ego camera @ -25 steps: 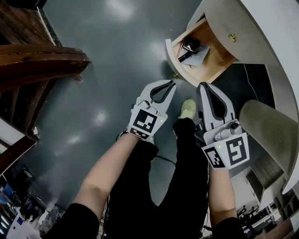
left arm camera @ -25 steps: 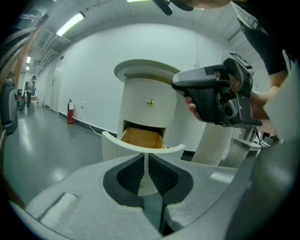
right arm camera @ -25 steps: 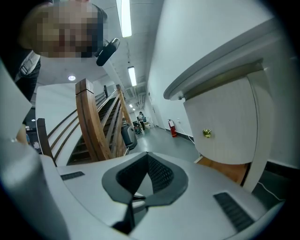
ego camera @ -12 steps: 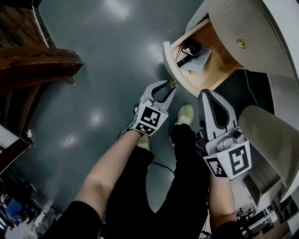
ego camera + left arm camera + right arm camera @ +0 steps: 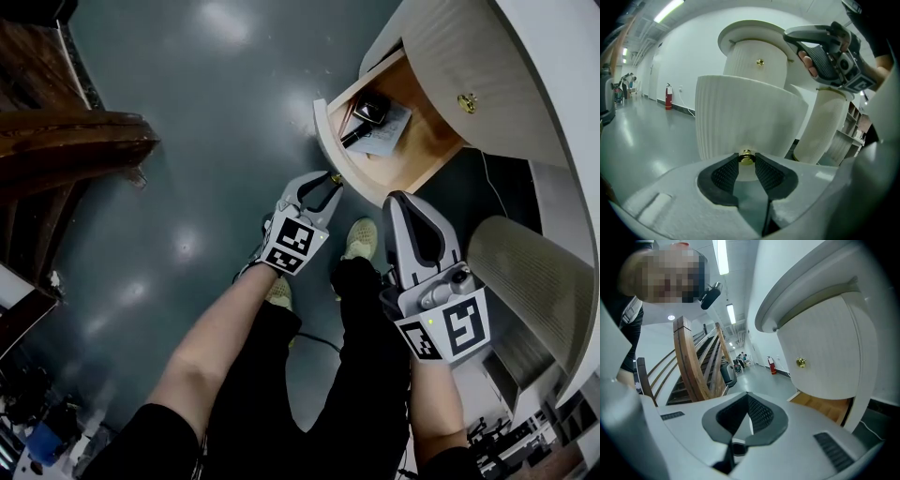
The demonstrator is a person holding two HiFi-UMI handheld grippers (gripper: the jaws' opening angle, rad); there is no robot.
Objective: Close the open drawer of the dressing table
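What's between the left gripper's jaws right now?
The drawer's brass knob sits between the left gripper's jaws, which have just been opening, seen in the left gripper view.

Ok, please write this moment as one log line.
drawer: open | left gripper: jaws just opening, knob between tips | right gripper: shut, empty

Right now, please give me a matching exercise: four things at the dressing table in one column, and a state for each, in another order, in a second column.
Column A
1. left gripper
2. right gripper
3. lower drawer
4. upper drawer

Column B
a. closed
b. jaws together, nothing between them
c. pulled out
d. jaws apart, brass knob between the tips

Pairs: 1-d, 2-b, 3-c, 4-a.

Note: the left gripper's jaws have just been opening, with the brass knob between them.
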